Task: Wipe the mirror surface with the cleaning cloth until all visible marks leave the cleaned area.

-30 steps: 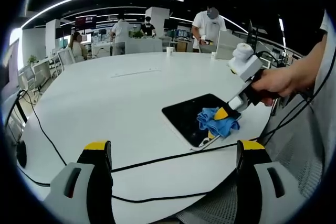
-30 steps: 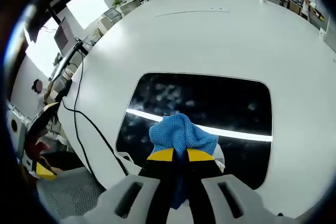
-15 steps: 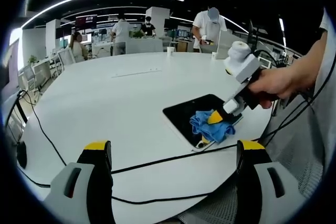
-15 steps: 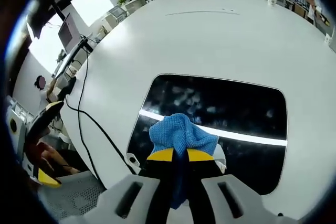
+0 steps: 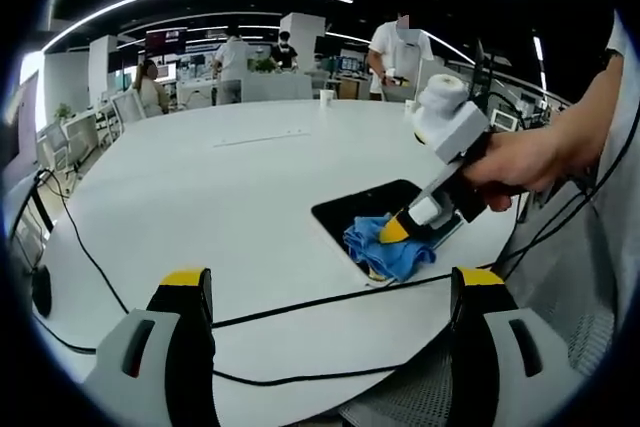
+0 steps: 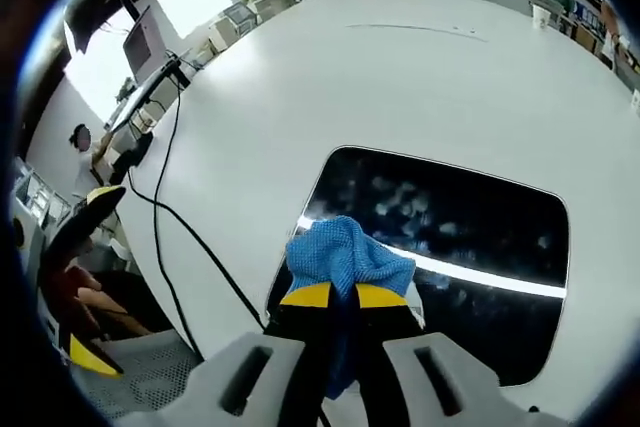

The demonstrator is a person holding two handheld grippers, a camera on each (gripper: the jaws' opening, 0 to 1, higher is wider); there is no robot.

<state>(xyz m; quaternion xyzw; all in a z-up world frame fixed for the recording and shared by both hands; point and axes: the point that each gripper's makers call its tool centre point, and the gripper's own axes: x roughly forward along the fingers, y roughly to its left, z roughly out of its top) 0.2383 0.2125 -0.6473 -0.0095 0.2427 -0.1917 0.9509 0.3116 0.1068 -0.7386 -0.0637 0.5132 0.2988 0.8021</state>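
Fingers of the right gripper point(image 6: 334, 295) pinch the blue, nubbly cleaning cloth point(image 6: 345, 255) at the near corner of the mirror point(image 6: 470, 237); left gripper point(image 5: 330, 292) fingers spread, empty; pale smudges speckle the dark, glossy rounded rectangle on the white counter point(image 6: 300, 87), so wiping looks unfinished.

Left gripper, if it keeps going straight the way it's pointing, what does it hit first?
Probably the black cable across the white table, ahead of the open left gripper; depth is unclear.
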